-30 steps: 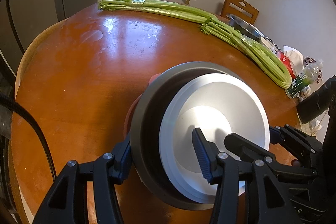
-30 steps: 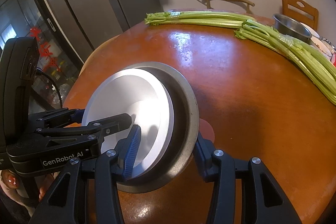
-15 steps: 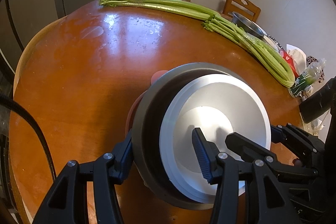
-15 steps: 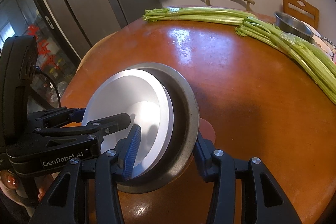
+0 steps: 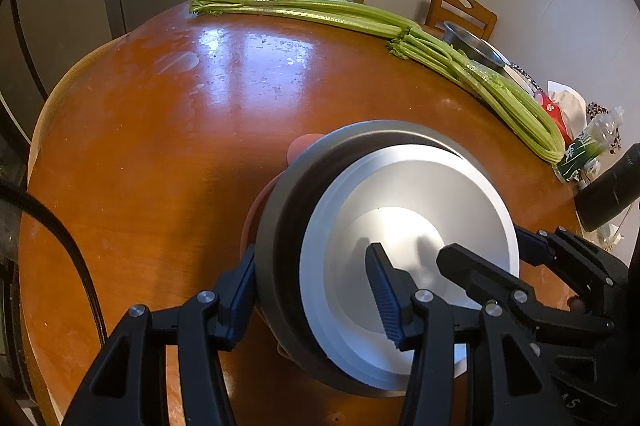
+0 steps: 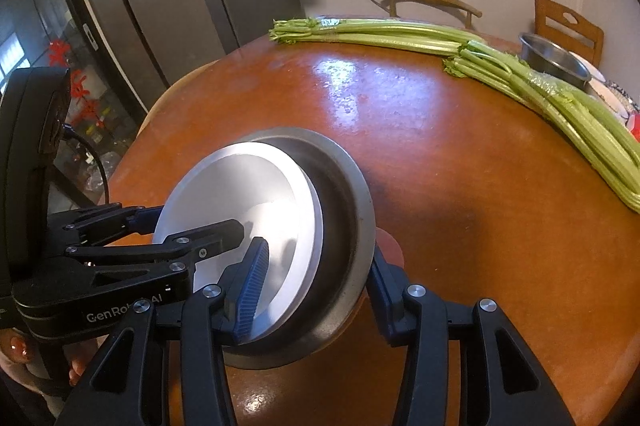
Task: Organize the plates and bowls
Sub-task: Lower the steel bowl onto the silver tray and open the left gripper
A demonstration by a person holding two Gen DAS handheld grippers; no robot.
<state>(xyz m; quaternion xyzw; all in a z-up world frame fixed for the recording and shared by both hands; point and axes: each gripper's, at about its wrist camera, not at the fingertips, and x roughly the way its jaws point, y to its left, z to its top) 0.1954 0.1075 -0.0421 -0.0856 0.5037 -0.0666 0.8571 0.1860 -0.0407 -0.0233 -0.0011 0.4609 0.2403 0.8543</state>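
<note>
Dishes in the stack: three, namely a white plate (image 5: 408, 238) nested in a grey metal bowl (image 5: 280, 226), with a pink dish (image 5: 256, 210) showing beneath.
Stack position: on the round wooden table (image 5: 160, 146), near its front edge, tilted.
Other counts: two celery bunches (image 6: 400, 34) along the far edge; one steel bowl (image 6: 554, 60) behind them; two chairs (image 6: 568, 26).
Left gripper (image 5: 312, 294): clamped on the stack's rim, one finger outside the grey bowl, the other on the plate.
Right gripper (image 6: 316, 290): likewise clamped on the opposite rim.
Left view only: packets and a wrapped green bundle (image 5: 580, 150) at the table's right edge.
Right view only: refrigerator (image 6: 140, 6), window, fingertips (image 6: 16, 346) on the left gripper's handle.
Change since a second ago: none in grip or stack position; the framing differs slightly.
</note>
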